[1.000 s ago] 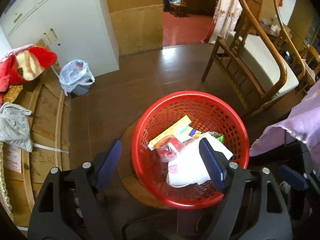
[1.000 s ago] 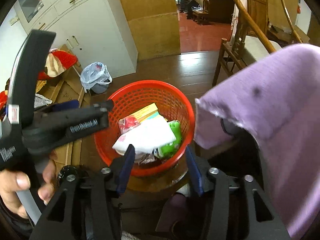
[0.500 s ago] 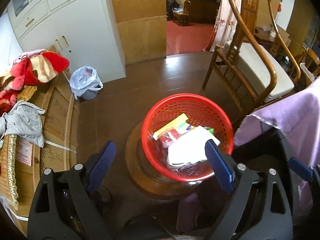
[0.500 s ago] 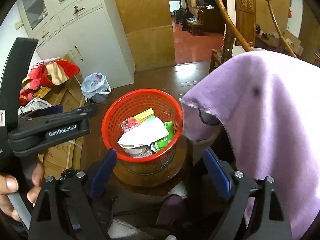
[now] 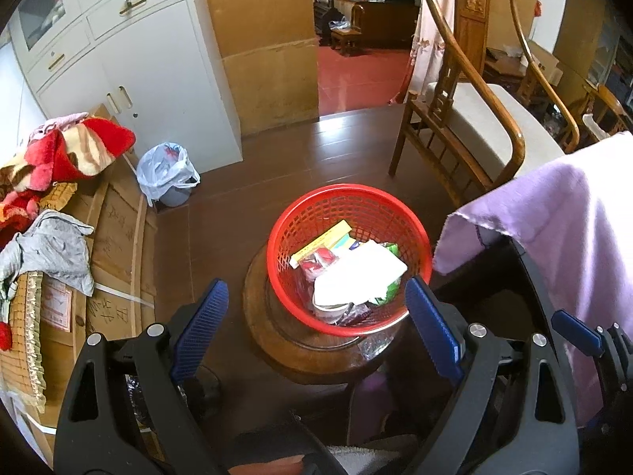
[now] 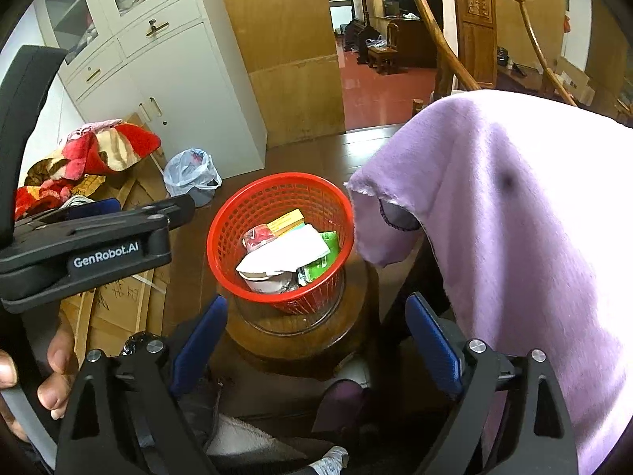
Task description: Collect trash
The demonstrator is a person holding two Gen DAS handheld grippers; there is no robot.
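Dark floorboards (image 5: 277, 166) run beneath our left claw (image 5: 316, 308), whose jaws stand spread with nothing between them; the red basket (image 5: 300, 221) sits on a round wooden stool (image 5: 261, 336), full of wrappers. From the right claw (image 6: 316, 332), just widened and likewise empty, the white paper (image 6: 285, 253) looks light and crumpled, probably easiest pinched at an edge.

I see open air above the red basket (image 5: 411, 233); the purple cloth (image 5: 554, 213) crowds its right side, a wooden chair (image 5: 470, 126) stands behind, and bare floor (image 5: 221, 213) lies open to the left.
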